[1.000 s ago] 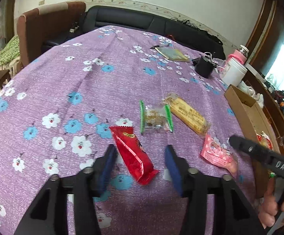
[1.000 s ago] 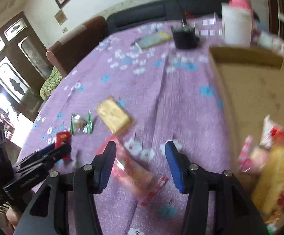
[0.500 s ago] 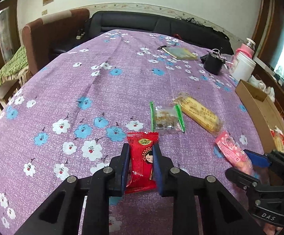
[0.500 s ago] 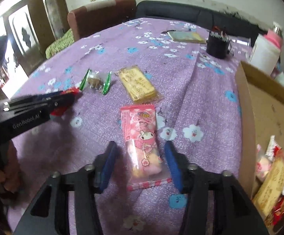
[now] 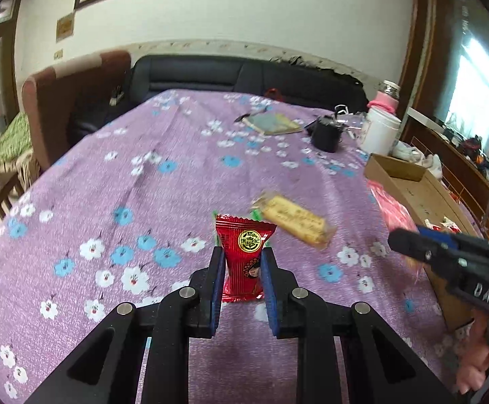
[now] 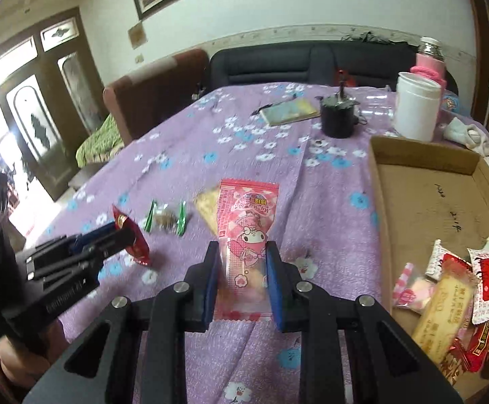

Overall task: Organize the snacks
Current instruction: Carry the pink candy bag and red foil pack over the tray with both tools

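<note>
My left gripper (image 5: pixel 242 262) is shut on a red snack packet (image 5: pixel 244 252) and holds it above the purple flowered tablecloth (image 5: pixel 116 235). My right gripper (image 6: pixel 241 262) is shut on a pink cartoon snack packet (image 6: pixel 244 235), also lifted off the cloth. A yellow biscuit packet (image 5: pixel 295 220) and a green-ended clear packet (image 6: pixel 166 219) lie on the cloth beyond. The cardboard box (image 6: pixel 423 195) at the right holds several snacks (image 6: pixel 453 286). The left gripper with the red packet shows at the left of the right wrist view (image 6: pixel 109 239).
A black cup (image 6: pixel 340 118), a booklet (image 6: pixel 291 111), a white jar (image 6: pixel 416 107) and a pink bottle (image 6: pixel 429 60) stand at the far end of the table. A brown armchair (image 5: pixel 62 101) and a black sofa (image 5: pixel 244 77) lie behind.
Both grippers closed on their packets and lifted them: the left on the red packet, the right on the pink one. Both views have tilted up.
</note>
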Motion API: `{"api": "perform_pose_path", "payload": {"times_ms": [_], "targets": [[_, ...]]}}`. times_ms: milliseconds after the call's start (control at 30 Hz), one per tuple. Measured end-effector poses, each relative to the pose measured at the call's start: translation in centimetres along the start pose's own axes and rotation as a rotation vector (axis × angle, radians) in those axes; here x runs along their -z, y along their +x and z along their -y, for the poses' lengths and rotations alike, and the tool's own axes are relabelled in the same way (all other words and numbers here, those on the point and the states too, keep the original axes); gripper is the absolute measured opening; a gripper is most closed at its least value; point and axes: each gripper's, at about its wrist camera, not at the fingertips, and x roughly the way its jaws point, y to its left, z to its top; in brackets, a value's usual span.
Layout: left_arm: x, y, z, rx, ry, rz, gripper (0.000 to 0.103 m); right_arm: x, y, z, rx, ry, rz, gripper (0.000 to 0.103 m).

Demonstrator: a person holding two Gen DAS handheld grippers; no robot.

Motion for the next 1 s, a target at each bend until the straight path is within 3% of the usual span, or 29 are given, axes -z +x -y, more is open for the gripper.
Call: {"api": "perform_pose_path", "payload": {"times_ms": [367, 1000], "targets": [[0.3, -1.4, 2.5, -0.020, 0.102, 0.075, 0.022, -0.1, -0.4, 0.4, -0.002, 0.024, 0.018, 0.025], [0.5, -1.6, 3.0, -0.033, 0.127, 0.093, 0.022, -0.2, -0.9, 1.1, 0.008, 0.048, 0.029, 0.025]]}}
